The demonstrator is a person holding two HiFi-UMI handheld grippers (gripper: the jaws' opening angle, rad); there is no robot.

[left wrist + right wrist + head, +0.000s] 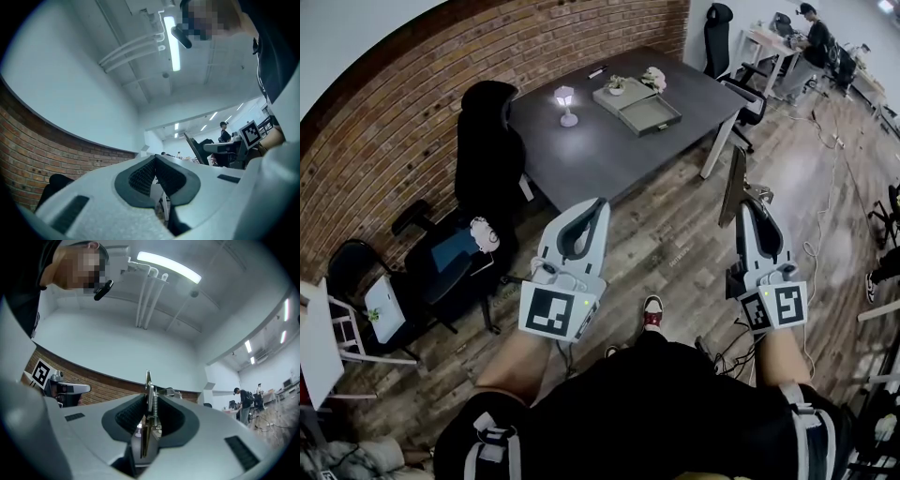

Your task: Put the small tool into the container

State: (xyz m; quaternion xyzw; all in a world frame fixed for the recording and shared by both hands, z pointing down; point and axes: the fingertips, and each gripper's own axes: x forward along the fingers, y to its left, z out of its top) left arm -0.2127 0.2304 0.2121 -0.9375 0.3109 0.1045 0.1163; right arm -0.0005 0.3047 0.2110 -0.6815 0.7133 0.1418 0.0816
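jaws: right gripper (pixel 149 391) pinches small tool (pixel 146 430), spring (pixel 153 403) visible only close-up; left gripper (pixel 155 159) closed.

Head cam sits up on the person's head and looks steeply down over their lap. The left gripper (pixel 600 206) and right gripper (pixel 750 214) sit close in the lower middle, with the wood floor (pixel 675 234), grey table (pixel 609 141) and brick wall (pixel 403 112) further off above them. Each gripper cam rides low right behind its own jaws, super close, and tips upward, so it's mostly ceiling (pixel 211 70) and a strip light (pixel 174 44). The left one catches the wall down-left and the right gripper's marker cube (pixel 251 133) near its right edge. The right one sees the wall plus the left gripper's cube (pixel 40 373) at its left. All three share that wall.
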